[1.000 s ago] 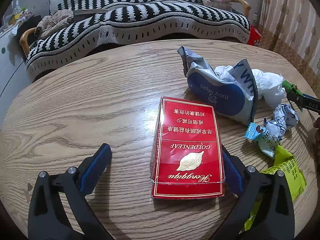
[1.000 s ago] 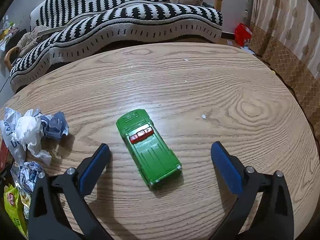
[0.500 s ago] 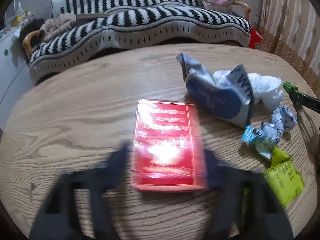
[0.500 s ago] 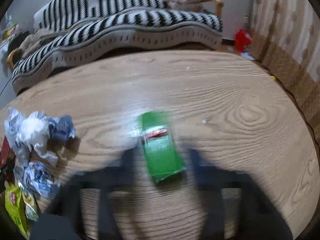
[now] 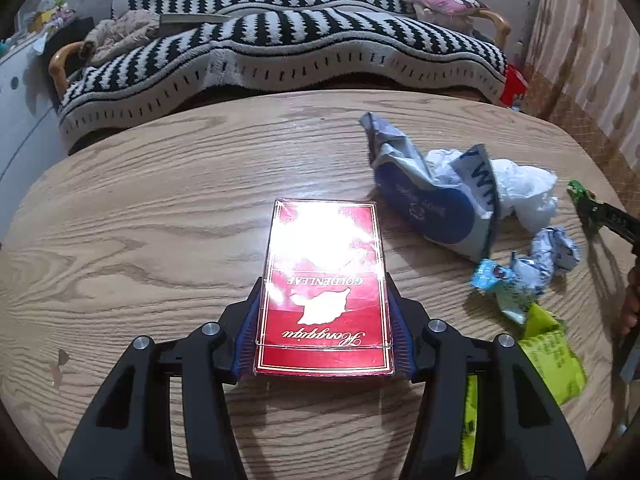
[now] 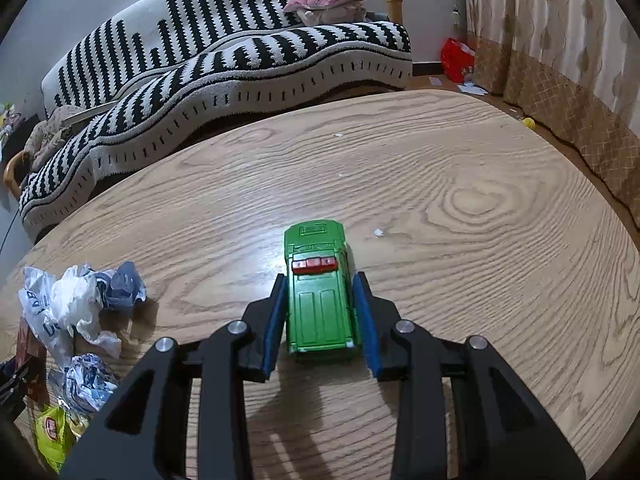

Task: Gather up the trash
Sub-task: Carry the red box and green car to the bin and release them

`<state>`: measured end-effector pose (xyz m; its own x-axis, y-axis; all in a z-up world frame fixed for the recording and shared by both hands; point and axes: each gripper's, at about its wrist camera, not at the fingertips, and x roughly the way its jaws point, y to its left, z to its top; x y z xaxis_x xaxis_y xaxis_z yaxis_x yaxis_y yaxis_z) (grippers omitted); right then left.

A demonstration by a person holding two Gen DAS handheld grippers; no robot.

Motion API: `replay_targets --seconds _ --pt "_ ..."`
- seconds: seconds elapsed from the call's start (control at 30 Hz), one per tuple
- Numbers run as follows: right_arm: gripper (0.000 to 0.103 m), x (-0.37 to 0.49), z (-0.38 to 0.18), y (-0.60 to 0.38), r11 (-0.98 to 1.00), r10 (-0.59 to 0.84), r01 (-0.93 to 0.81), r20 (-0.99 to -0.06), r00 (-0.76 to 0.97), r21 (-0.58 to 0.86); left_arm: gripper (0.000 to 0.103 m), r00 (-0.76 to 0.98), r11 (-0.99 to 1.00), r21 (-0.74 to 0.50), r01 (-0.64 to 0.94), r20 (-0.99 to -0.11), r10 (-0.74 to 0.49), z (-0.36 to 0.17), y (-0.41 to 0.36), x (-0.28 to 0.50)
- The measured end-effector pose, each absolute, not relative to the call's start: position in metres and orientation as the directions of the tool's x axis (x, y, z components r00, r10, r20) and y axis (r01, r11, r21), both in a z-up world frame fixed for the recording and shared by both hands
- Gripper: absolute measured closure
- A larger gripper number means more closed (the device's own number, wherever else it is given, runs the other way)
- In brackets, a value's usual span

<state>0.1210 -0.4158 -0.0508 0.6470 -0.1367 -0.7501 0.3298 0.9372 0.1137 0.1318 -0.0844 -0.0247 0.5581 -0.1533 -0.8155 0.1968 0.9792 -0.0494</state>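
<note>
My left gripper is shut on a red cigarette carton, its blue pads pressed on both long sides; whether the carton is off the wooden table I cannot tell. To its right lie a crumpled blue wipes pack, white tissue, small crumpled wrappers and a yellow-green packet. My right gripper is shut on a green toy car on the table. The trash pile shows at the left of the right wrist view.
A black-and-white striped sofa stands behind the table. Curtains hang at the right. The right gripper's tip and the car's nose show at the right edge of the left wrist view.
Both grippers were open a second ago. The left has closed on the red carton and the right has closed on the green car, which now points straight ahead.
</note>
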Motion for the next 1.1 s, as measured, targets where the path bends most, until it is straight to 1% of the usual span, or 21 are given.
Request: replay_targets --seconds 0.13,0.2,0.3,0.33,0.37,0.43,0.5,0.53,0.6,0.7,0.77,0.83,1.0,1.1 --pt "0.070 0.107 -0.042 -0.400 0.951 -0.172 0.302 -0.714 0.678 0.059 0.049 0.589 0.982 -0.040 0.184 -0.795 -0.143 -0.007 -0.085 0.123" --pt "0.070 0.096 -0.037 -0.393 0.959 -0.150 0.278 -0.718 0.680 0.063 0.049 0.605 0.981 -0.057 0.187 -0.780 -0.160 0.006 -0.086 0.113" --pt "0.070 0.051 -0.018 -0.405 0.927 -0.036 0.281 -0.687 0.726 0.249 0.049 0.642 0.967 -0.122 0.222 -0.729 -0.239 0.035 -0.095 0.079" --pt "0.070 0.022 -0.010 -0.412 0.906 -0.017 0.290 -0.657 0.754 0.310 0.049 0.640 0.949 -0.173 0.262 -0.705 -0.305 0.046 -0.106 0.057" --pt "0.070 -0.002 -0.006 -0.419 0.894 -0.024 0.303 -0.639 0.769 0.330 0.049 0.630 0.937 -0.201 0.287 -0.697 -0.343 0.049 -0.114 0.045" --pt "0.070 -0.068 -0.005 -0.435 0.877 -0.077 0.350 -0.622 0.779 0.330 0.049 0.566 0.890 -0.263 0.372 -0.696 -0.442 0.050 -0.148 0.007" --pt "0.070 -0.116 -0.009 -0.450 0.865 -0.113 0.391 -0.637 0.762 0.314 0.049 0.490 0.847 -0.297 0.441 -0.711 -0.505 0.045 -0.184 -0.024" --pt "0.070 -0.152 -0.010 -0.460 0.859 -0.133 0.411 -0.641 0.756 0.306 0.049 0.405 0.801 -0.328 0.501 -0.729 -0.552 0.039 -0.214 -0.047" --pt "0.070 -0.221 -0.009 -0.475 0.857 -0.194 0.448 -0.647 0.738 0.254 0.049 0.298 0.738 -0.341 0.582 -0.756 -0.584 0.031 -0.258 -0.082" --pt "0.070 -0.286 -0.020 -0.501 0.833 -0.228 0.505 -0.693 0.684 0.225 0.049 0.198 0.655 -0.325 0.682 -0.781 -0.593 0.020 -0.310 -0.134" --pt "0.070 -0.326 -0.041 -0.525 0.784 -0.201 0.558 -0.739 0.643 0.272 0.049 0.119 0.601 -0.331 0.728 -0.802 -0.586 0.006 -0.342 -0.165" --pt "0.070 -0.353 -0.058 -0.538 0.746 -0.189 0.593 -0.758 0.624 0.303 0.049 0.081 0.565 -0.302 0.768 -0.829 -0.553 -0.009 -0.367 -0.192" --pt "0.070 -0.383 -0.083 -0.553 0.691 -0.142 0.621 -0.774 0.618 0.370 0.049 0.048 0.528 -0.247 0.813 -0.875 -0.482 -0.033 -0.397 -0.230" --pt "0.070 -0.384 -0.091 -0.554 0.690 -0.119 0.612 -0.775 0.621 0.385 0.049 0.053 0.521 -0.221 0.824 -0.886 -0.460 -0.035 -0.403 -0.235"
